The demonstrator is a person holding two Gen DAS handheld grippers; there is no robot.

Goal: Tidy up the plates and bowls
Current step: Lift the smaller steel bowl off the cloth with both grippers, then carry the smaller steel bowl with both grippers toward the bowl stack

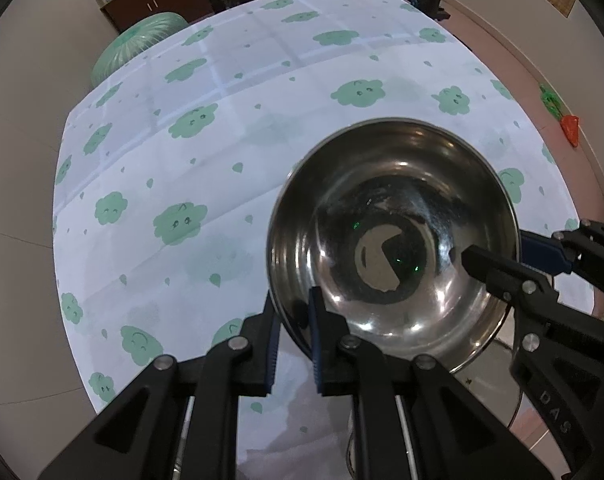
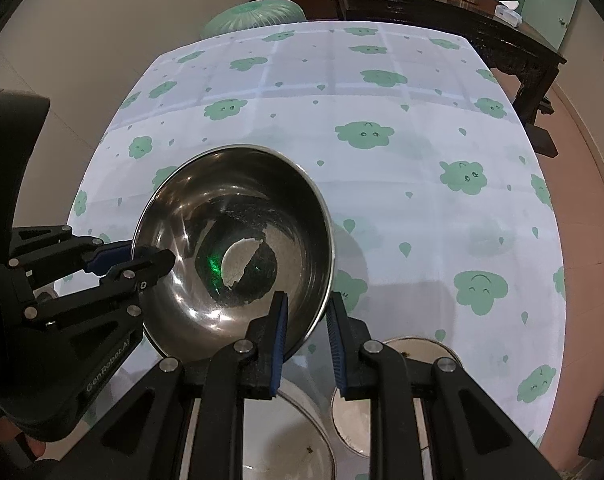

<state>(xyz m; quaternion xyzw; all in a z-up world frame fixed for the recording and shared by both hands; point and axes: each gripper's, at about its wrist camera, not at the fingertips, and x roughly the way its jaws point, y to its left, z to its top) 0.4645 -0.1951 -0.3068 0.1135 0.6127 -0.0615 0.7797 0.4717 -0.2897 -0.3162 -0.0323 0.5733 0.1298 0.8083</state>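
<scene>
Both grippers' fingers are pinching the rim of one steel bowl [image 1: 393,240] from opposite sides, holding it above the table [image 1: 222,152]. From the left wrist view, the left gripper [image 1: 296,336] is clamping the bowl's near rim, one blue-padded finger outside the wall and one inside. From that view, the right gripper [image 1: 513,254] is reaching in from the right edge, biting the rim with one finger inside and one outside.

From the right wrist view, the right gripper [image 2: 307,344] is straddling the bowl's [image 2: 238,248] near right rim, while the left gripper [image 2: 136,260] is gripping the left rim. The bowl is tilting slightly and appearing empty, with reflections across its base.

A white cloth with green cloud faces is covering the table. Below the right gripper, two more round dishes [image 2: 413,352] are sitting near the table's close edge; they are partly hidden.
</scene>
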